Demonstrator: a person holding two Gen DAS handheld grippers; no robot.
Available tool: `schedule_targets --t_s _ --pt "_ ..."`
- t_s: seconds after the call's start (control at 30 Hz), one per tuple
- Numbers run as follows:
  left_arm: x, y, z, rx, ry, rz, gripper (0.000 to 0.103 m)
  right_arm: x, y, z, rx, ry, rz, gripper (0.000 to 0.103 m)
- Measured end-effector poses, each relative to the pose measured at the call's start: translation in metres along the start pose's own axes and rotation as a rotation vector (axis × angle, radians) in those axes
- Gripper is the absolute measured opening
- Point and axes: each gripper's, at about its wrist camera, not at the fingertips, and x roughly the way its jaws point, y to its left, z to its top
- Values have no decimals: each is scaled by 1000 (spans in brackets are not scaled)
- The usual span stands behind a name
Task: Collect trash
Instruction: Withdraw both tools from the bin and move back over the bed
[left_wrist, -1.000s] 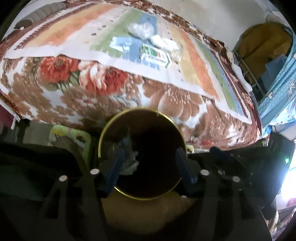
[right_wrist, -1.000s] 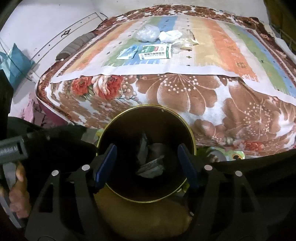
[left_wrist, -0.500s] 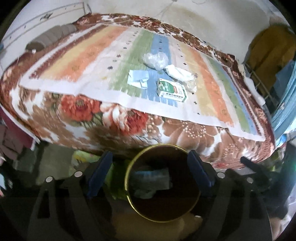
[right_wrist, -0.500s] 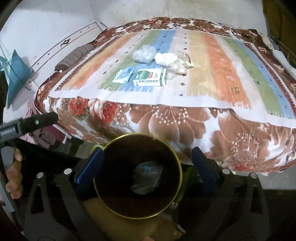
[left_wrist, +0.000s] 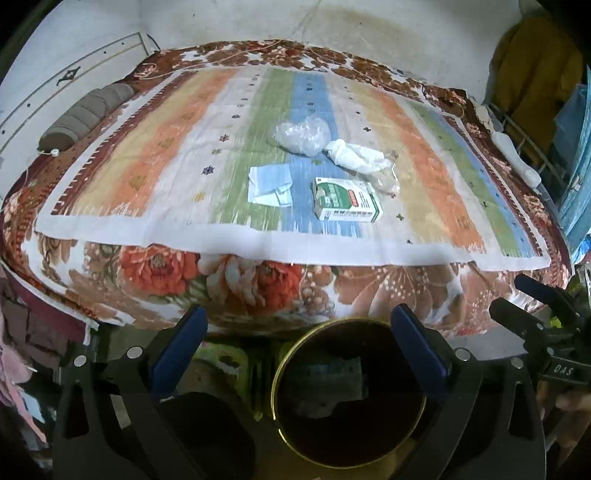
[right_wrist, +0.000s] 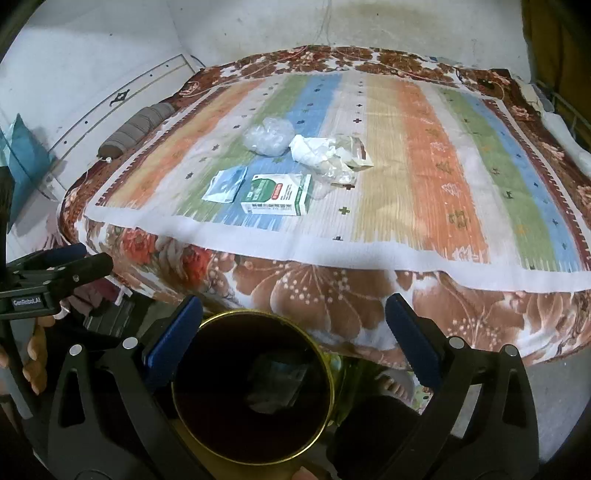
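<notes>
A dark round bin with a gold rim (left_wrist: 349, 395) (right_wrist: 253, 387) stands on the floor at the bed's near edge, with crumpled trash inside. On the striped bedspread lie a green-and-white carton (left_wrist: 345, 199) (right_wrist: 277, 194), a blue-white wrapper (left_wrist: 269, 183) (right_wrist: 226, 183), a clear plastic bag (left_wrist: 303, 133) (right_wrist: 269, 136), crumpled white paper (left_wrist: 356, 157) (right_wrist: 314, 151) and a clear wrapper (left_wrist: 386, 181) (right_wrist: 356, 153). My left gripper (left_wrist: 295, 343) and right gripper (right_wrist: 291, 332) are both open and empty, held above the bin, well short of the trash on the bed.
The bed (left_wrist: 258, 284) has a floral brown blanket hanging over its side. A grey bolster (left_wrist: 85, 114) lies at the far left by the white wall. Yellow cloth and a blue curtain (left_wrist: 576, 155) hang at the right. A foot (right_wrist: 397, 384) shows beside the bin.
Both grippers have lifted up and back from the bin and opened wider. The bin now sits lower in both views and more of the bed shows.
</notes>
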Motion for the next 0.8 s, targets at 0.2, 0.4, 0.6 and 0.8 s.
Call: schedule_targets --t_s 0.2,0.4,0.6,0.8 --pt "11 7 20 -27 25 -1 97 6 -4 23 -17 -5 5 94" --pt "28 12 45 -55 69 -19 97 20 1 45 -92 6 -21 94" --pt "41 13 67 -34 61 1 97 34 -7 62 -25 20 -17 94" --pt "60 18 87 -43 64 1 97 48 -9 74 20 31 -10 94"
